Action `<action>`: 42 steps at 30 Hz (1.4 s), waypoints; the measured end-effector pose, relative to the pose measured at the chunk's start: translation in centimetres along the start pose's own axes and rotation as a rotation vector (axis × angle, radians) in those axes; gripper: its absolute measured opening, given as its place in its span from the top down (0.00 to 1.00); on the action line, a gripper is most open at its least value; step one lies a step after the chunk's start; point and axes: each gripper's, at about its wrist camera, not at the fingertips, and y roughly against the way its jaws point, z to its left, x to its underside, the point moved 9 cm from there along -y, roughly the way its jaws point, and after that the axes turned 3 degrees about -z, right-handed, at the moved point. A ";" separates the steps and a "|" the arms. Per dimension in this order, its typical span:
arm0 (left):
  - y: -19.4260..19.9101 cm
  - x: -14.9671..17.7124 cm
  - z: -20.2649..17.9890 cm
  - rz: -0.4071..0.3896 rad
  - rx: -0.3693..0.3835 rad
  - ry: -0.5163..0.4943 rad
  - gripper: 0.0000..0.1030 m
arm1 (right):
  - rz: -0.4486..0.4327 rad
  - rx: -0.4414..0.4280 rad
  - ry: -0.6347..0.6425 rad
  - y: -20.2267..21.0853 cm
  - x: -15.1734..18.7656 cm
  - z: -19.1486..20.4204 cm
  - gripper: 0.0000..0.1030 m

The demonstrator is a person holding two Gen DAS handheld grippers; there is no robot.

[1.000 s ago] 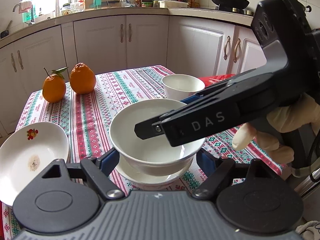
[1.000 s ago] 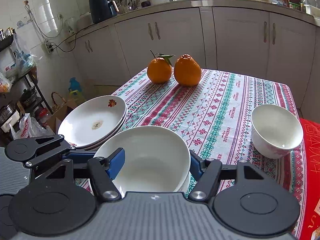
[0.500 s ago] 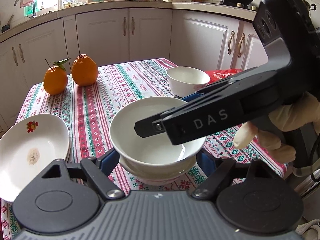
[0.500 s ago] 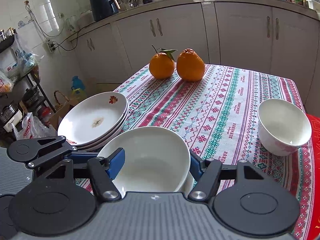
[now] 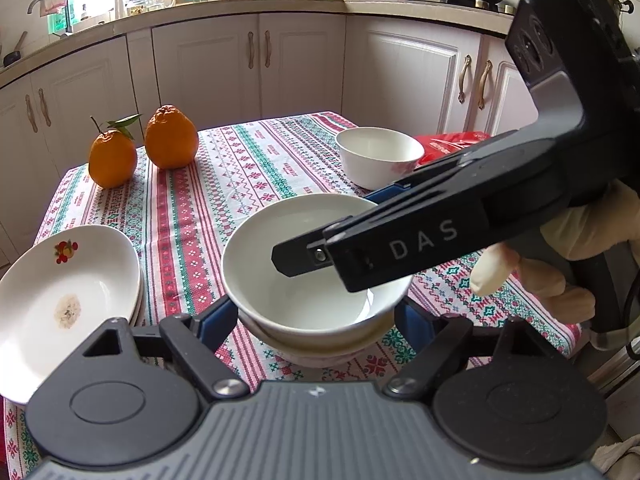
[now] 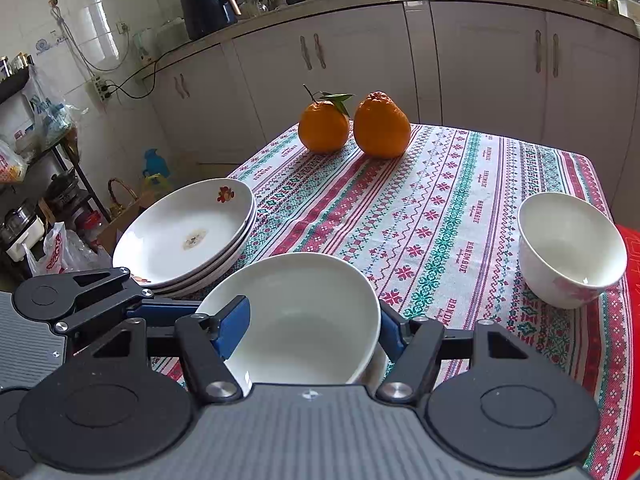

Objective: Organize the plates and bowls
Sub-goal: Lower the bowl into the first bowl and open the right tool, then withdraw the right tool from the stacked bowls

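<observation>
A white bowl (image 5: 304, 280) sits nested in a second white bowl (image 5: 320, 350) at the table's near edge. My left gripper (image 5: 316, 320) is open, its blue pads either side of the stack. My right gripper (image 6: 312, 328) is also open around the top bowl (image 6: 304, 316); its body crosses over the bowl in the left wrist view (image 5: 440, 232). Whether any pad touches the bowl is unclear. A third white bowl (image 5: 378, 156) stands apart at the right (image 6: 570, 248). A stack of white plates (image 6: 188, 236) lies at the left (image 5: 64, 296).
Two oranges (image 6: 352, 126) stand at the far side of the patterned tablecloth (image 6: 452, 208). A red packet (image 5: 452, 142) lies at the table's right edge. Kitchen cabinets (image 5: 248, 68) stand behind the table.
The top bowl has come down into the lower bowl, and both grippers have lowered and tilted with it. The plates, third bowl and oranges have not moved.
</observation>
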 end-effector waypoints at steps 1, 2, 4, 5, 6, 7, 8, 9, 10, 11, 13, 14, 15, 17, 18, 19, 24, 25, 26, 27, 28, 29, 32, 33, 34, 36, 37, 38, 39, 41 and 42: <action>0.0 0.0 0.1 0.000 0.004 0.009 0.16 | 0.001 -0.001 -0.001 0.0 0.0 0.0 0.30; -0.1 0.0 0.1 0.002 0.007 0.015 0.15 | 0.002 -0.001 0.001 -0.1 0.1 0.0 0.30; -0.1 0.1 0.2 0.003 0.012 0.022 0.14 | 0.000 -0.001 0.007 -0.1 0.2 0.1 0.30; -0.2 0.1 0.2 0.005 0.014 0.023 0.13 | -0.002 0.001 0.012 0.0 0.2 0.1 0.29; -0.2 0.2 0.1 0.008 0.014 0.020 0.13 | -0.002 0.001 0.015 0.0 0.2 0.2 0.28; -0.2 0.3 0.1 0.009 0.012 0.014 0.13 | -0.004 -0.001 0.016 0.0 0.3 0.2 0.26; -0.1 0.3 0.0 0.007 0.007 0.006 0.13 | -0.008 -0.004 0.017 0.1 0.2 0.2 0.20; -0.1 0.3 0.0 0.006 0.005 0.000 0.12 | -0.013 0.000 0.021 0.2 0.2 0.3 0.13; 0.0 0.3 -0.1 0.006 0.007 -0.002 0.12 | -0.020 0.012 0.028 0.4 0.2 0.2 0.11; 0.1 0.3 -0.1 0.006 0.009 -0.003 0.12 | -0.027 0.025 0.033 0.5 0.2 0.1 0.07; 0.3 0.4 0.0 0.005 0.008 -0.005 0.12 | -0.033 0.043 0.033 0.8 0.3 -0.2 0.06; 0.4 0.5 0.1 0.005 0.005 -0.004 0.11 | -0.035 0.051 0.029 1.1 0.4 -0.5 0.05; 0.5 0.5 0.1 0.005 0.005 -0.003 0.11 | -0.038 0.061 0.025 1.2 0.5 -0.8 0.04; 0.8 0.7 0.2 0.007 0.015 0.004 0.11 | -0.040 0.087 0.019 1.6 0.7 -1.6 0.04; 1.0 0.8 0.2 0.007 0.023 0.008 0.11 | -0.041 0.100 0.013 1.8 0.9 -2.0 0.04; 1.1 0.8 0.1 0.007 0.029 0.010 0.11 | -0.043 0.110 0.002 2.1 1.1 -2.5 0.04; 2.1 1.0 -0.2 0.009 0.056 -0.002 0.11 | -0.062 0.143 -0.051 3.3 1.9 -4.4 0.04; 2.2 0.9 -0.3 0.007 0.061 -0.006 0.11 | -0.064 0.151 -0.059 3.4 2.1 -4.8 0.04; 2.4 0.8 -0.4 0.005 0.065 -0.011 0.11 | -0.067 0.160 -0.070 3.5 2.2 -5.2 0.04; 2.5 0.6 -0.4 0.003 0.067 -0.017 0.11 | -0.068 0.165 -0.079 3.6 2.3 -5.6 0.04; 2.6 0.5 -0.5 0.003 0.069 -0.024 0.11 | -0.070 0.173 -0.090 3.6 2.4 -6.0 0.04; 2.6 0.2 -0.6 0.002 0.072 -0.031 0.11 | -0.072 0.170 -0.100 3.6 2.5 -6.3 0.04; 2.8 -0.5 -0.8 -0.002 0.083 -0.055 0.11 | -0.080 0.149 -0.114 3.7 2.7 -6.6 0.04; 2.8 -0.8 -0.9 -0.004 0.083 -0.064 0.11 | -0.083 0.147 -0.109 3.6 2.7 -6.6 0.04; 2.9 -1.1 -1.0 -0.006 0.083 -0.075 0.11 | -0.084 0.145 -0.108 3.6 2.6 -6.6 0.04; 2.9 -2.1 -1.1 -0.012 0.087 -0.094 0.11 | -0.094 0.138 -0.105 3.8 2.5 -6.6 0.04; 2.9 -2.6 -1.1 -0.017 0.092 -0.098 0.11 | -0.102 0.136 -0.104 4.1 2.5 -6.6 0.04; 2.9 -3.3 -1.1 -0.020 0.100 -0.103 0.11 | -0.113 0.132 -0.105 4.5 2.4 -6.7 0.03; 2.8 -3.9 -1.1 -0.024 0.108 -0.108 0.11 | -0.125 0.126 -0.107 4.9 2.3 -6.9 0.02; 2.2 -5.2 -1.0 -0.025 0.117 -0.119 0.11 | -0.147 0.123 -0.109 5.7 2.1 -7.4 0.01; 1.8 -5.8 -1.1 -0.025 0.120 -0.123 0.11 | -0.155 0.132 -0.108 6.1 2.1 -7.7 0.00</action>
